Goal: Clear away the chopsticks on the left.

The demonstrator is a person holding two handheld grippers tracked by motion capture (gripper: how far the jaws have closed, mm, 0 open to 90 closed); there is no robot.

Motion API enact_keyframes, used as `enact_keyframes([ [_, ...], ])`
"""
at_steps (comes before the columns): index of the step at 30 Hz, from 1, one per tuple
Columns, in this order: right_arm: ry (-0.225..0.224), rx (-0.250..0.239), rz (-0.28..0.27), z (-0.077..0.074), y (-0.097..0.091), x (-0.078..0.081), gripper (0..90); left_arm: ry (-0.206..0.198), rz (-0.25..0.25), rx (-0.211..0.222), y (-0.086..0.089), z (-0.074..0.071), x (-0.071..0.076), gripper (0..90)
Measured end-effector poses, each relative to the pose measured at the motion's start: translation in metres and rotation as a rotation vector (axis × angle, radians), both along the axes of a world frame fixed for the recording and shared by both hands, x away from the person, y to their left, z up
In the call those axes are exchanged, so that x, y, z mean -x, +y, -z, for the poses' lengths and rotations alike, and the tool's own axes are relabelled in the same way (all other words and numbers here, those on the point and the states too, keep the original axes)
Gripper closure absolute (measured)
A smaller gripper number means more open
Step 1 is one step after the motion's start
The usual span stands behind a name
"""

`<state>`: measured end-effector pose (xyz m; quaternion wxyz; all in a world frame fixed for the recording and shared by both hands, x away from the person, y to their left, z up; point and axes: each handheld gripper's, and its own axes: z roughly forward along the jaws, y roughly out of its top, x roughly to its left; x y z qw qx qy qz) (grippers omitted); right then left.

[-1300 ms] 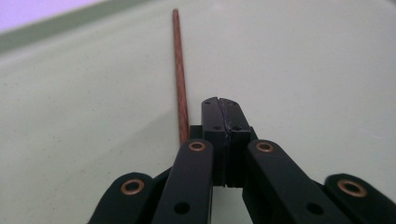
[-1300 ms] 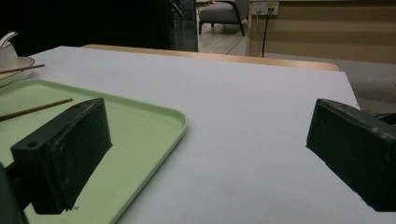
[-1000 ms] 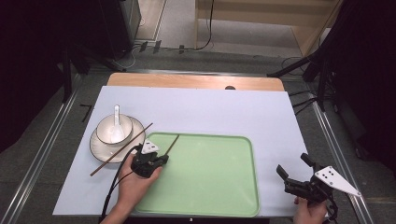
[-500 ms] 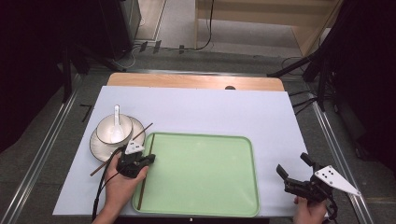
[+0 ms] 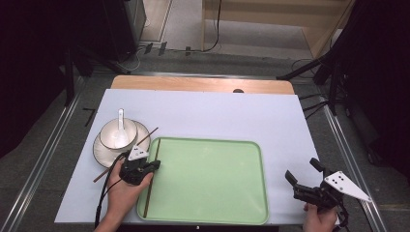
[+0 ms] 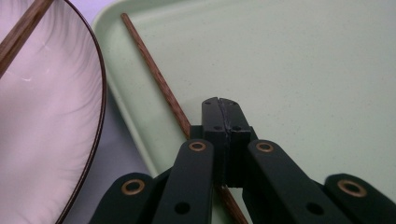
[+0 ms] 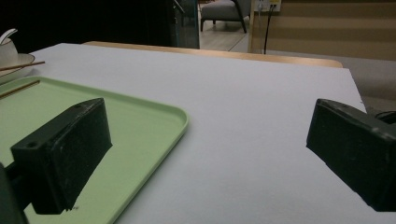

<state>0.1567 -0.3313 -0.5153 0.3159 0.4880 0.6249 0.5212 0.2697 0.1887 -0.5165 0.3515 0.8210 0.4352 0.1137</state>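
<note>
- Landmark: a light green rectangular plastic tray (image 5: 208,179) with rounded corners lies on a pale grey sheet covering the table (image 5: 217,108).
- Task item: one thin brown wooden chopstick (image 5: 153,169) lies inside the tray, along its left edge, running roughly parallel to that rim. In the left gripper view the same chopstick (image 6: 156,77) rests on the tray floor just inside the raised rim.
- Left gripper (image 5: 145,169): it sits over the left edge of the tray, held in a hand (image 5: 123,193) that enters from the bottom of the high view. Its two black jaws are brought fully together, pad against pad. The chopstick passes beside and under the jaw tips; whether it is pinched between them cannot be told from the left gripper view.
- Second thin brown wooden chopstick (image 5: 126,154): outside the tray, to its left, lying at a slant across the rim of a white round saucer (image 5: 102,150) with a dark edge.
- White round ceramic bowl (image 5: 116,133) stands on that saucer, left of the tray, with a white ceramic spoon (image 5: 121,123) resting in it.
- Right gripper (image 5: 302,176): off the right side of the tray, above the grey sheet, well apart from the chopsticks. Its jaws stand wide apart with nothing between them.
</note>
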Motion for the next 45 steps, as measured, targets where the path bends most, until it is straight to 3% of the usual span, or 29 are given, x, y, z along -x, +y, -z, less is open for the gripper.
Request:
enact_keyframes([
  [15, -0.001, -0.002, 0.000, 0.000, 0.000, 0.000, 0.0, -0.008, 0.016, 0.017, 0.003, -0.002, -0.001, 87.9],
  [22, -0.001, 0.002, -0.001, 0.000, 0.001, 0.000, 0.0, -0.038, 0.019, -0.003, 0.006, -0.007, 0.002, 86.0],
  [30, -0.004, -0.004, 0.002, 0.000, -0.001, 0.001, 0.0, -0.059, 0.005, 0.049, 0.029, -0.021, 0.005, 81.2],
  [35, -0.005, 0.001, 0.000, 0.000, 0.000, 0.000, 0.0, -0.074, 0.032, 0.064, 0.047, -0.029, 0.008, 70.5],
  [38, -0.006, 0.003, -0.001, -0.001, 0.000, 0.000, 0.0, -0.085, 0.015, 0.027, 0.063, -0.032, 0.008, 66.0],
  [45, -0.003, -0.006, 0.005, 0.000, -0.001, 0.000, 0.0, -0.091, -0.023, 0.002, 0.085, -0.037, 0.008, 66.4],
])
